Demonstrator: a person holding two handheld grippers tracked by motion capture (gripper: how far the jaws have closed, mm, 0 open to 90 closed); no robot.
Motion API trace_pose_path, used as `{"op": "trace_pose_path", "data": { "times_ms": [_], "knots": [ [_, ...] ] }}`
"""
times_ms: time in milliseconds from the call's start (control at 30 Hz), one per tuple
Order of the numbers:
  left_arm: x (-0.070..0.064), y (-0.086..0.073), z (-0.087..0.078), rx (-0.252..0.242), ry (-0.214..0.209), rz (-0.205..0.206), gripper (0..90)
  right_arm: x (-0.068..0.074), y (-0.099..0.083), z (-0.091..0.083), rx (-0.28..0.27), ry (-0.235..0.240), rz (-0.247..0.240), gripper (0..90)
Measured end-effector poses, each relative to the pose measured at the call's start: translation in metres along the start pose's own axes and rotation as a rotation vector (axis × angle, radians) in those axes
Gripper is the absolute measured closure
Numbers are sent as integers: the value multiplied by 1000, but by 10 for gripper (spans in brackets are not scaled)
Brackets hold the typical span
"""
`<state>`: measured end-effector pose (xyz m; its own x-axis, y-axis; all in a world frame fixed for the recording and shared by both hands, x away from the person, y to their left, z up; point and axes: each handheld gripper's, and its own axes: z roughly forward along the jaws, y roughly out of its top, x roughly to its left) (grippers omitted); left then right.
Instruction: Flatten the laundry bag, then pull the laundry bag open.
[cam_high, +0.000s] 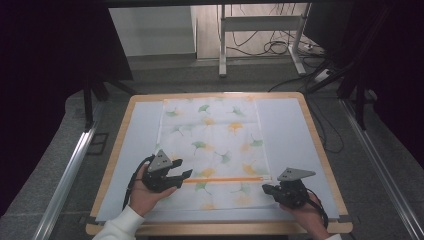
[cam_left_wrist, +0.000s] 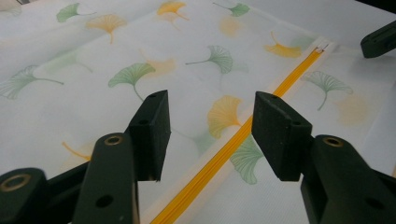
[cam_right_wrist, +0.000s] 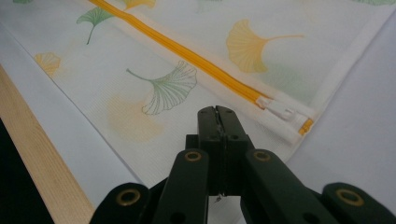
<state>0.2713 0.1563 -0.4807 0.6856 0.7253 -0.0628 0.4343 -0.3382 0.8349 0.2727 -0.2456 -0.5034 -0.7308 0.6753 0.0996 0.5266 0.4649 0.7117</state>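
Observation:
A white mesh bag (cam_high: 215, 150) printed with green and orange ginkgo leaves lies flat on the table. An orange zipper (cam_high: 225, 179) runs across its near part. In the right gripper view the white zipper pull (cam_right_wrist: 280, 109) sits at the zipper's (cam_right_wrist: 187, 51) end by the bag's right edge. My left gripper (cam_high: 184, 174) hovers over the zipper's left end, jaws open, and the left gripper view shows the zipper (cam_left_wrist: 233, 142) passing between them. My right gripper (cam_high: 265, 189) rests low near the bag's right corner, jaws pressed together with nothing visible between them, just short of the pull.
The bag lies on a pale mat (cam_high: 295, 145) covering a wooden table (cam_high: 220, 229). Metal rails (cam_high: 65, 175) flank the table on the floor. A white frame (cam_high: 260, 30) and loose cables (cam_high: 280, 47) stand beyond the far edge.

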Motion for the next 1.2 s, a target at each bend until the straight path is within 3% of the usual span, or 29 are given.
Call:
{"op": "trace_pose_path", "data": {
  "times_ms": [367, 500, 833, 1067, 1200],
  "knots": [
    [-15, 14, 11, 14, -29, 24, 423, 2, -8, -8, 2, -15, 7, 893],
    [-23, 20, 20, 31, -49, 52, 418, 2, -11, -10, 7, -24, 12, 893],
    [-43, 36, 50, 81, -134, 101, 420, 2, -18, -12, 23, -55, 26, 893],
    [-55, 49, 72, 114, -168, 128, 428, 6, -17, -9, 30, -62, 13, 893],
    [-63, 55, 80, 108, -189, 149, 426, 7, -16, -6, 30, -60, 3, 893]
  ]
}}
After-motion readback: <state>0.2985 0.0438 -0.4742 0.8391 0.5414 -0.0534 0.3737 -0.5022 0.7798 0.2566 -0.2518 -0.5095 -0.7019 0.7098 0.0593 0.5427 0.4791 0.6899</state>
